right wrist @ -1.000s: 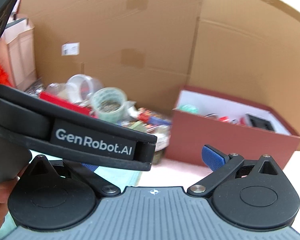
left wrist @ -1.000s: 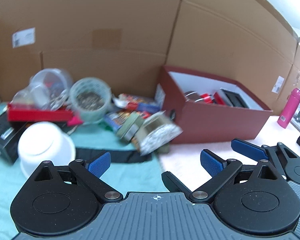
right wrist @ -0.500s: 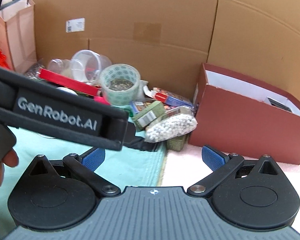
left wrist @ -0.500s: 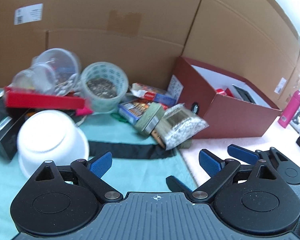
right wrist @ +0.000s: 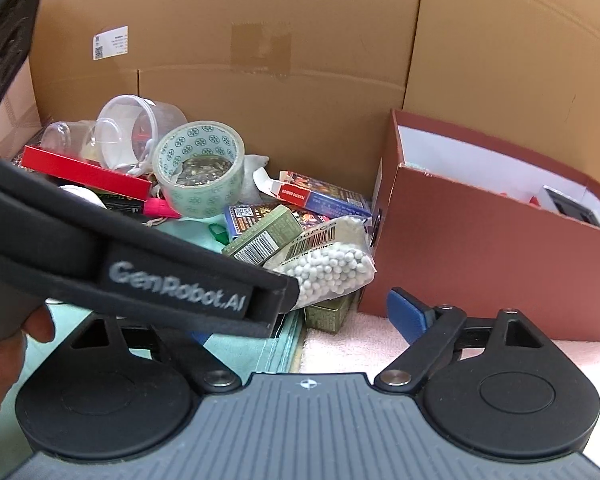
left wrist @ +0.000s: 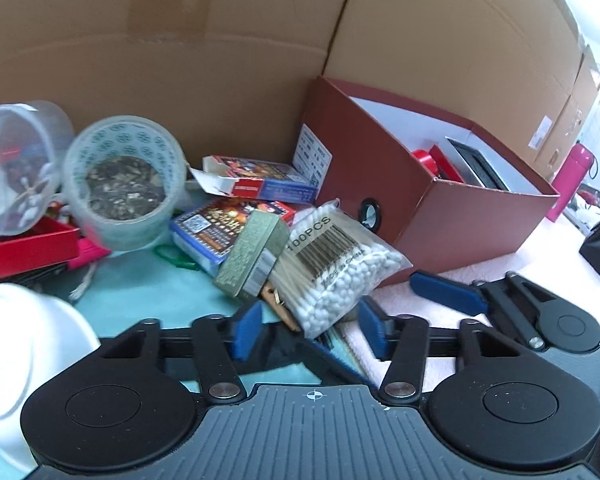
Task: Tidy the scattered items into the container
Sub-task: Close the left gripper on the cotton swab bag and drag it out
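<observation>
Most of the clutter is still outside the red box [left wrist: 440, 216]: only a few things lie inside. Between the left gripper [left wrist: 308, 330]'s closing blue pads sits the bag of cotton swabs [left wrist: 332, 268], not yet pinched. The right gripper [right wrist: 300, 320], also closing, holds nothing, just right of the bag.

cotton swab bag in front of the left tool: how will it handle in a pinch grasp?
The cotton swab bag is thin clear film around loose sticks, so it is probably floppy and likely to sag or shift. It looks light for its bulk. The film may be slippery. The left tool is closing with the bag's lower end between its pads, not yet pressed; it leans on the green box, which may get nudged.
</observation>
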Available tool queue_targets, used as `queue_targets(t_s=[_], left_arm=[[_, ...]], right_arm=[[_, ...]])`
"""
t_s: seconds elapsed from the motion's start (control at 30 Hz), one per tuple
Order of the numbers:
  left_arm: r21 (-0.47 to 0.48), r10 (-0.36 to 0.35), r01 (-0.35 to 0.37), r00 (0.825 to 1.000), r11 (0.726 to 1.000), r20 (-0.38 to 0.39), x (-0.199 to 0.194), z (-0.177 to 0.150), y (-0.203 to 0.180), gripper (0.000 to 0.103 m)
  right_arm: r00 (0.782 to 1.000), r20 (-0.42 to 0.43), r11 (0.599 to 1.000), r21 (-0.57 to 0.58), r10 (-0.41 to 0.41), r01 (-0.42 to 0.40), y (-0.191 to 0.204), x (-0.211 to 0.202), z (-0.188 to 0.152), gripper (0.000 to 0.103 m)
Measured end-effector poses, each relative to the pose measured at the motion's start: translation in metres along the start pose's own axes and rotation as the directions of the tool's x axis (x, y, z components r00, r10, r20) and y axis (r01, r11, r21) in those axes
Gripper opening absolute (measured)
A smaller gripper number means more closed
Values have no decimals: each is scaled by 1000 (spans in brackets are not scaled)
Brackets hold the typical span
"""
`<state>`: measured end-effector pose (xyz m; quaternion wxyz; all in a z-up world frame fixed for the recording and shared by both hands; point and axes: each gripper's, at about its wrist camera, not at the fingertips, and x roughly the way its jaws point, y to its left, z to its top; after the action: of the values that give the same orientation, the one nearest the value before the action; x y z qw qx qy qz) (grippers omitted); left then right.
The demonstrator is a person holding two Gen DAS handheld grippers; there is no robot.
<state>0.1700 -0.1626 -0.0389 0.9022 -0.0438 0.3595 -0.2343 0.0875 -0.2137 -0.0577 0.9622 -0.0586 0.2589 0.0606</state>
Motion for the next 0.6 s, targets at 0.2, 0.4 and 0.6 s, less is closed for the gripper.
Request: queue_targets(t_s=[0.2,0.4,0.6], left_arm=[[17,-15,15,1000,1000,-21,18,7,-4,57],[8,-18,19,1000,1000,-24,24,8,-1,39],[16,-6,6,1000,1000,-21,15,5,-3,31]], right_arm=[[999,-27,999,30,26,-25,-5,14,5,72],[999,-27,998,50,34,-32,-7,18,6,54],[1000,-8,1000,-11,12,-12,3,9,6,46]])
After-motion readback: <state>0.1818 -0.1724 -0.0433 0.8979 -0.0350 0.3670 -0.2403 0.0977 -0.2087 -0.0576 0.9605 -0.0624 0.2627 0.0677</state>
